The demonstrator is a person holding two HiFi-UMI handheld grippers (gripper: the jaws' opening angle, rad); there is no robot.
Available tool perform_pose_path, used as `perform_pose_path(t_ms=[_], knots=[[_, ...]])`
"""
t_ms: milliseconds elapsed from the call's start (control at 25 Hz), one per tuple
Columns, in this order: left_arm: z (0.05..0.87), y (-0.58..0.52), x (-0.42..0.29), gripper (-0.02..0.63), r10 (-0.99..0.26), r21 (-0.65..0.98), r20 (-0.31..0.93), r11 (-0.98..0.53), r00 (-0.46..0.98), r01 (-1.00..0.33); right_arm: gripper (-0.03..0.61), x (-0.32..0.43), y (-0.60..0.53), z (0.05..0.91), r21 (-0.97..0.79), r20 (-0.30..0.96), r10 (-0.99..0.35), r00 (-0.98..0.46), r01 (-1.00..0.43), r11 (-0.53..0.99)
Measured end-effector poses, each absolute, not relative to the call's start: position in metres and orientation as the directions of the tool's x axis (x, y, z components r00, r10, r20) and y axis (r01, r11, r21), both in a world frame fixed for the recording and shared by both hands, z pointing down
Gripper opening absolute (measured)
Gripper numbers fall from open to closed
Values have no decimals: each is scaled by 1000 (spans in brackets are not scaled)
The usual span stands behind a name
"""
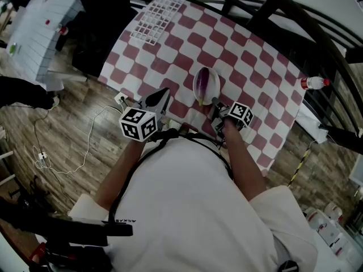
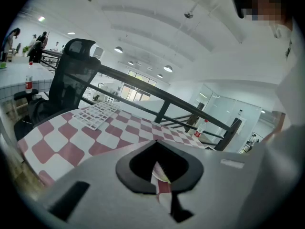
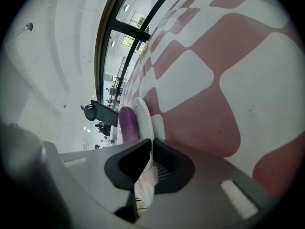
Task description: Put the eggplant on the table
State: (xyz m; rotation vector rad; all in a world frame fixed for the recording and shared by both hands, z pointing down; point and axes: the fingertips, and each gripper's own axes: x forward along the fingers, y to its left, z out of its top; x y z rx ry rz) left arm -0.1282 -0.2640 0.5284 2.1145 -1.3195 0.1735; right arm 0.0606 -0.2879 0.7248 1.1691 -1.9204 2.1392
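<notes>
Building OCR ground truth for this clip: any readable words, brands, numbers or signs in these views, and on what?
No text can be read for certain.
Small white print on the black strap at the person's back: too small to read.
Label on the bottle at the table's edge: a red band, print unreadable.
Left marker cube and right marker cube: black-and-white square codes only, no letters or numbers.

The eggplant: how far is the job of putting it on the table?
Done: the purple eggplant lies on the round white plate, over the red-and-white checked tablecloth. In hand: the right hand-held gripper is shut on the plate's rim; whether the plate rests on the cloth, I cannot tell. Left: to let go of the plate. The left hand-held gripper is shut, empty.
</notes>
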Motion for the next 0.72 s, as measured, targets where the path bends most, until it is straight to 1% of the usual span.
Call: perform_pose_path(t_ms=[160, 480, 600, 720], knots=[[527, -264, -128, 0, -763, 442, 417, -306, 495, -843, 35, 61, -288, 726, -807, 586, -436, -683, -543, -234], [524, -265, -126, 0, -756, 441, 409, -326, 511, -836, 40, 61, -288, 726, -779, 619, -432, -656, -582, -232], [522, -265, -125, 0, -754, 440, 404, -336, 517, -833, 76, 60, -288, 722, -788, 603, -441, -665, -580, -204], [523, -263, -123, 0, -749, 438, 404, -346, 526, -830, 86, 61, -287, 719, -797, 591, -459, -664, -570, -201]])
